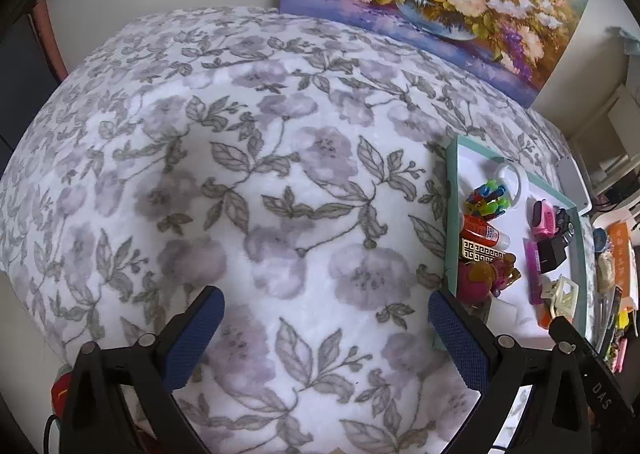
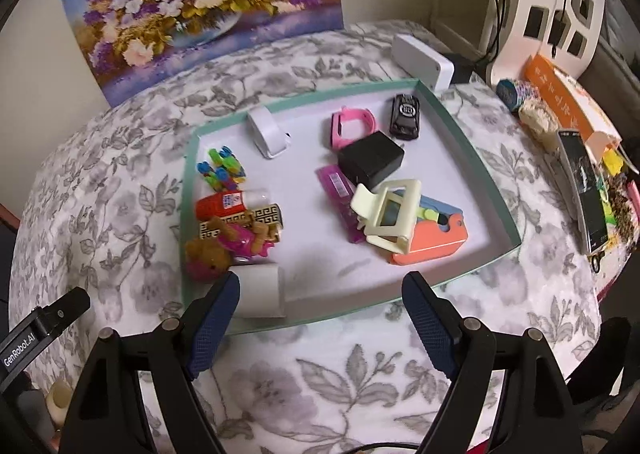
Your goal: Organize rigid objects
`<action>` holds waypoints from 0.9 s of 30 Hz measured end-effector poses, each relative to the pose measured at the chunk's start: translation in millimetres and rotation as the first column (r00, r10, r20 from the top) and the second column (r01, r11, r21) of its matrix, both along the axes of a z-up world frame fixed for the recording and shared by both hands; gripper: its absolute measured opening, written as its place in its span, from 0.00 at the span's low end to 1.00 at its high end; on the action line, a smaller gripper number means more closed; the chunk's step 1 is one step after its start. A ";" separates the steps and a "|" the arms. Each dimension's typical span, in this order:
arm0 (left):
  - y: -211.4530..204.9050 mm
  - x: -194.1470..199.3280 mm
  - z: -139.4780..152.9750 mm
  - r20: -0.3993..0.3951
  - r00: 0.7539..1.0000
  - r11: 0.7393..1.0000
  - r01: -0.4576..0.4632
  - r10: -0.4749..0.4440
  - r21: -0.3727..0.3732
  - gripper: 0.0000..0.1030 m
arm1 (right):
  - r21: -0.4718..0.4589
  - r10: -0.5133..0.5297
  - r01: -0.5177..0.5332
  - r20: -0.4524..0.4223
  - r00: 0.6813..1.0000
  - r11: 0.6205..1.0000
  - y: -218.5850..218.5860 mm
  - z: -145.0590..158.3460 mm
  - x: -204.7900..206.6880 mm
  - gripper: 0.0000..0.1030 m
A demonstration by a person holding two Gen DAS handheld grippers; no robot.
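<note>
Both hand-held grippers, left [image 1: 326, 328] and right [image 2: 320, 314], gape wide, empty, above the floral cloth [image 1: 240, 174].

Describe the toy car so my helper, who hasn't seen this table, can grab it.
Find the shallow green-rimmed tray on the floral cloth. In its far right corner lies the toy car, beside a pink watch. It alone is glossy black, with a white roundel on its roof.

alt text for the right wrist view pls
An open, empty right hand-held gripper hovers at the near edge of a green-rimmed tray of small objects, including a toy car and black box, on a floral cloth.
</note>
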State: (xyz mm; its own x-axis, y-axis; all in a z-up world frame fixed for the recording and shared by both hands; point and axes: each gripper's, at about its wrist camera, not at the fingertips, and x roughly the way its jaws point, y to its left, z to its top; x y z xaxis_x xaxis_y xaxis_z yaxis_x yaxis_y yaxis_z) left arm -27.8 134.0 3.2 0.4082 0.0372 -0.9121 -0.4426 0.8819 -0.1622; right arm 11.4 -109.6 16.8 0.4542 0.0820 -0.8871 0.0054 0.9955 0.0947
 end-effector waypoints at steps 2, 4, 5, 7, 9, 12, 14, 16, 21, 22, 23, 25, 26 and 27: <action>2.7 -5.5 2.8 0.007 1.000 1.000 -0.004 0.004 -0.003 1.00 | 0.015 0.018 -0.018 0.003 1.000 1.000 3.3 1.4 -2.4 0.81; 6.1 -8.9 5.0 0.011 1.000 1.000 -0.013 0.013 -0.007 1.00 | 0.034 0.032 -0.032 0.003 0.999 0.999 6.8 2.2 -6.2 0.82; 8.1 -10.5 5.8 0.012 1.000 1.000 -0.018 0.018 -0.009 1.00 | 0.042 0.036 -0.036 0.006 0.999 0.998 8.0 3.1 -8.2 0.81; 11.5 -14.7 7.3 0.013 1.000 1.000 -0.024 0.024 -0.016 1.00 | 0.046 0.034 -0.035 0.018 0.999 0.998 10.1 5.7 -13.1 0.81; 14.0 -19.0 8.8 0.013 0.999 0.999 -0.031 0.031 -0.014 1.00 | 0.044 0.040 -0.042 0.026 0.999 0.998 12.8 7.3 -16.3 0.81; 16.0 -23.9 12.4 0.020 0.999 0.999 -0.040 0.040 0.000 1.00 | 0.047 0.057 -0.059 0.031 0.998 0.997 17.3 8.8 -19.9 0.81; 16.0 -26.5 14.7 0.026 0.999 0.999 -0.036 0.035 0.012 1.00 | 0.043 0.064 -0.066 0.036 0.997 0.997 19.8 9.6 -21.0 0.82; 14.8 -27.7 16.2 0.029 0.999 0.999 -0.022 0.022 0.024 1.00 | 0.035 0.072 -0.073 0.040 0.997 0.997 22.3 10.2 -21.5 0.82; 11.0 -29.1 20.4 0.034 0.999 0.998 -0.006 0.004 0.067 1.00 | 0.031 0.085 -0.086 0.034 0.996 0.996 27.0 9.0 -21.4 0.82; 10.5 -28.9 20.8 0.033 0.999 0.997 -0.003 0.000 0.073 1.00 | 0.031 0.086 -0.087 0.035 0.996 0.996 27.3 9.0 -21.2 0.82; 10.4 -28.6 20.8 0.031 1.000 0.997 0.000 -0.002 0.077 1.00 | 0.030 0.087 -0.088 0.036 0.996 0.996 27.9 8.9 -20.9 0.82; 10.0 -27.9 20.9 0.026 1.000 0.996 0.005 -0.007 0.084 1.00 | 0.025 0.092 -0.093 0.034 0.995 0.995 29.7 8.4 -19.9 0.82; 9.7 -27.5 20.8 0.023 1.000 0.996 0.007 -0.009 0.088 1.00 | 0.024 0.095 -0.096 0.032 0.995 0.995 30.5 8.1 -19.6 0.82; 9.5 -26.8 20.7 0.020 1.000 0.996 0.010 -0.012 0.091 1.00 | 0.020 0.102 -0.103 0.031 0.994 0.995 32.1 7.8 -19.2 0.82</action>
State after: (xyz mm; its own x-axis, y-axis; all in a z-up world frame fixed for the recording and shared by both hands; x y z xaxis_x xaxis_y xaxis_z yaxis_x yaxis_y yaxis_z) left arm -54.6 143.5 23.9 0.4278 0.1151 -0.8965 -0.4304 0.8981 -0.0900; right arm -7.7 -77.6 24.6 0.4685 0.1481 -0.8710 -0.0995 0.9884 0.1146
